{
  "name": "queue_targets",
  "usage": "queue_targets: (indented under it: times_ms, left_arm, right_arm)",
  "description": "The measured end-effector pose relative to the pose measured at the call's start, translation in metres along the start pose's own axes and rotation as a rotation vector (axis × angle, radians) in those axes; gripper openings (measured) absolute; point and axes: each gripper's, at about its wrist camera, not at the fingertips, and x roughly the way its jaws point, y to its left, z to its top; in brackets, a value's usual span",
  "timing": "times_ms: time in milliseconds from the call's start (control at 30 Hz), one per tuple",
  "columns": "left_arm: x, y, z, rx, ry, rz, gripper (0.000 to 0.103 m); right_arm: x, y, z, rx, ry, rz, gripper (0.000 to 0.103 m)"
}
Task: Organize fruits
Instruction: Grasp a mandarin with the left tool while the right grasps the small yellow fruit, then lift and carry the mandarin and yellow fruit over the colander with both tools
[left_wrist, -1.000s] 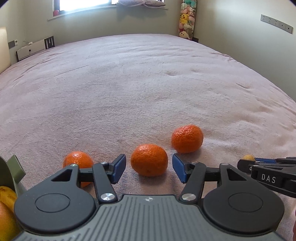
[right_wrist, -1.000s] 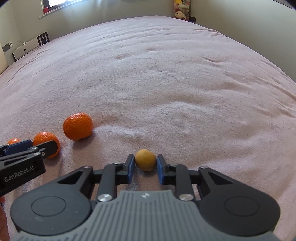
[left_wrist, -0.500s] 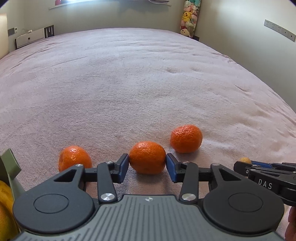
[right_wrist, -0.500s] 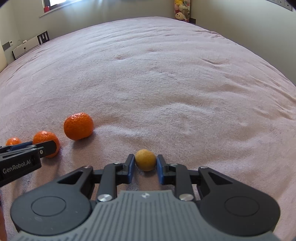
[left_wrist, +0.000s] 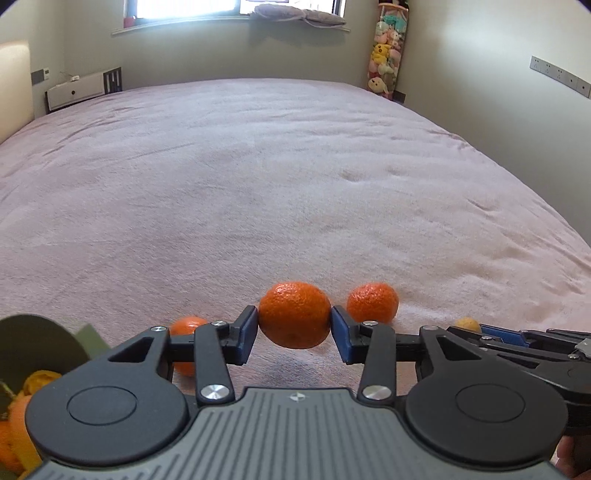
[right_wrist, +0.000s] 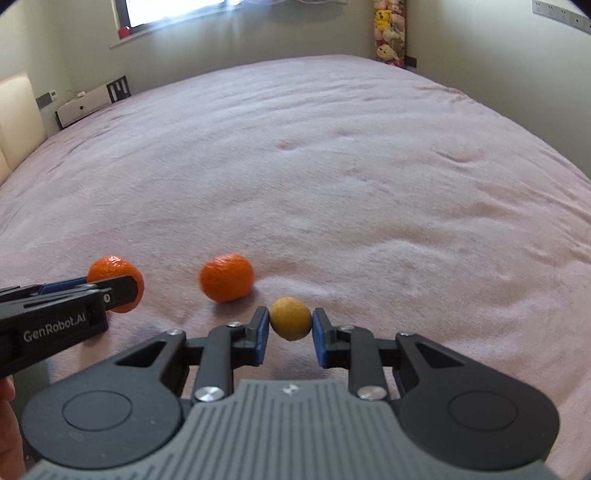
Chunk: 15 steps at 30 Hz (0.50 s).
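With some fruit already in the green container at the left, the left tool clamps a tangerine and the right tool pinches a small yellow fruit, both apparently lifted just above the bed, where two tangerines remain.

Held tangerine between two tangerines on bed, small fruit rightmost

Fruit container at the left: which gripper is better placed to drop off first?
Left, probably. The left gripper is shut on a tangerine, and the container sits at the left edge of its view. The right gripper, holding the small yellow fruit, is farther over.
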Motion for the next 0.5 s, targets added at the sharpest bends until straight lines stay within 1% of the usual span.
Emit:
queue_targets:
  times_ms: [133,300,500]
  left_arm:
    - [-0.019,0.009,0.003,0.001,-0.018,0.019,0.049]
    - [-0.042,0.027,0.007,-0.025,-0.035,0.047,0.049]
    - [-0.072,0.051,0.012,-0.054,-0.071,0.086,0.048]
  right_arm:
    - [-0.014,0.014,0.003,-0.029,-0.027,0.028,0.022]
    - [-0.032,0.037,0.008,-0.077,-0.064,0.078,0.022]
    - [-0.052,0.074,0.007,-0.191,-0.098,0.155,0.022]
